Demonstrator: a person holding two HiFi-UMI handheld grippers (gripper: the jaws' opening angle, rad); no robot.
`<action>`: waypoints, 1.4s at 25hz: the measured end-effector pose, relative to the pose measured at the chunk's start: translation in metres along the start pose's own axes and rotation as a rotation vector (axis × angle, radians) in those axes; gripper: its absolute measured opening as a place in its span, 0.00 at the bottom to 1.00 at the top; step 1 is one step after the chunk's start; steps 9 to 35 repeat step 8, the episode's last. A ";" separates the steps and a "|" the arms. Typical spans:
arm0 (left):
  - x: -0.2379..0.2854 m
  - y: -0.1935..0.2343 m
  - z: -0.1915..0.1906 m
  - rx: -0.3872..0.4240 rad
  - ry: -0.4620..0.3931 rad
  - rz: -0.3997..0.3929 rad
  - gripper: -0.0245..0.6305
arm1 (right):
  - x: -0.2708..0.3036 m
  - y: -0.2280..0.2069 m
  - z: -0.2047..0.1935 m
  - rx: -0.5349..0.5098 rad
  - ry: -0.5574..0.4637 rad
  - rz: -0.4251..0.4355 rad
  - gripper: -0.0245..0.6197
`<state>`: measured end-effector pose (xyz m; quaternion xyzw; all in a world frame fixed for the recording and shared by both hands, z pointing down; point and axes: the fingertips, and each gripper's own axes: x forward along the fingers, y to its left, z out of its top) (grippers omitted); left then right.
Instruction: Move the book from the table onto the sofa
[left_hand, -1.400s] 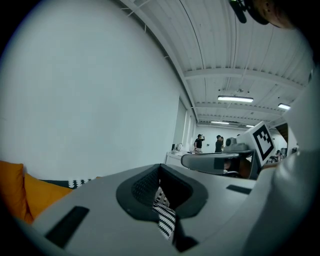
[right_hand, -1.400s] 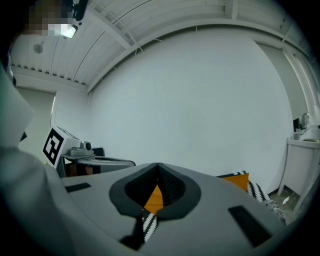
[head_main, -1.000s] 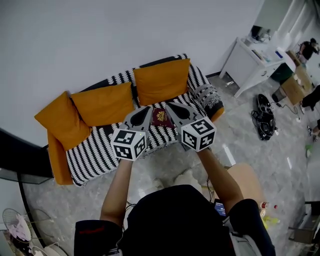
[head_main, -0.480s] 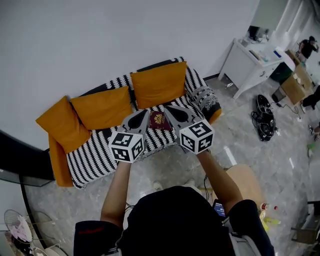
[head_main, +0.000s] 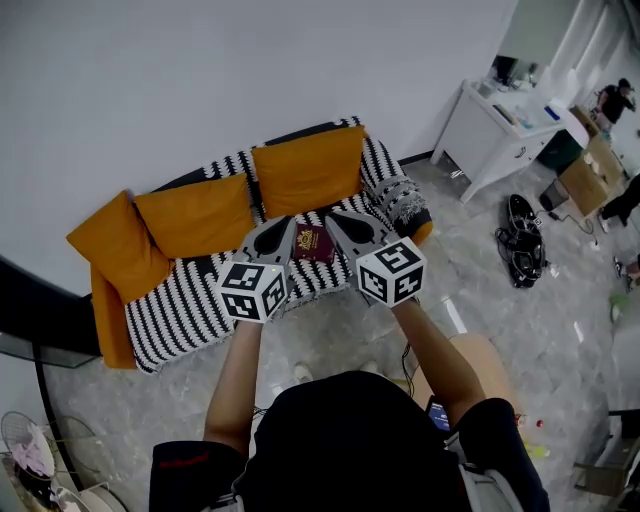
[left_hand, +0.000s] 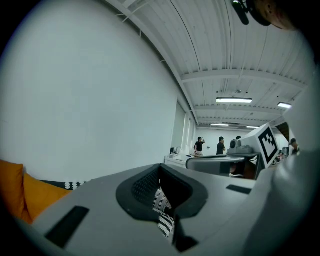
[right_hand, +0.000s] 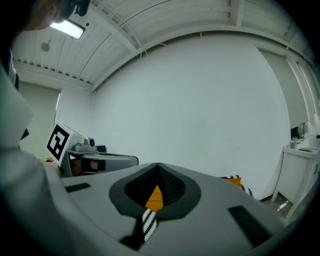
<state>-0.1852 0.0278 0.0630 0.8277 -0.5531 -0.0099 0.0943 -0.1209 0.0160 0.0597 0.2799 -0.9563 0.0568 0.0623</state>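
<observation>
- Jaws clenched and empty on both the left gripper (head_main: 287, 226) and the right gripper (head_main: 333, 217)
- Book (head_main: 313, 243) lies between their tips, over the striped sofa (head_main: 185, 305) seat, as a second ago
- Sofa has slid slightly left in the head view

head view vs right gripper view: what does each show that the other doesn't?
Head view only: the dark red book against the striped sofa seat, between the left gripper and right gripper; all three orange cushions. Right gripper view only: a ceiling light, and that gripper's jaws closed together, empty. Both: sofa stripes, orange cushion fabric, the white desk, the left gripper's marker cube.
</observation>
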 end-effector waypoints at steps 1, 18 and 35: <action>0.001 -0.002 0.000 -0.001 -0.002 0.002 0.06 | -0.002 -0.002 0.000 0.000 0.000 0.001 0.06; 0.004 -0.017 0.001 -0.006 -0.008 0.006 0.06 | -0.014 -0.004 0.003 -0.005 0.003 0.020 0.06; 0.004 -0.017 0.001 -0.006 -0.008 0.006 0.06 | -0.014 -0.004 0.003 -0.005 0.003 0.020 0.06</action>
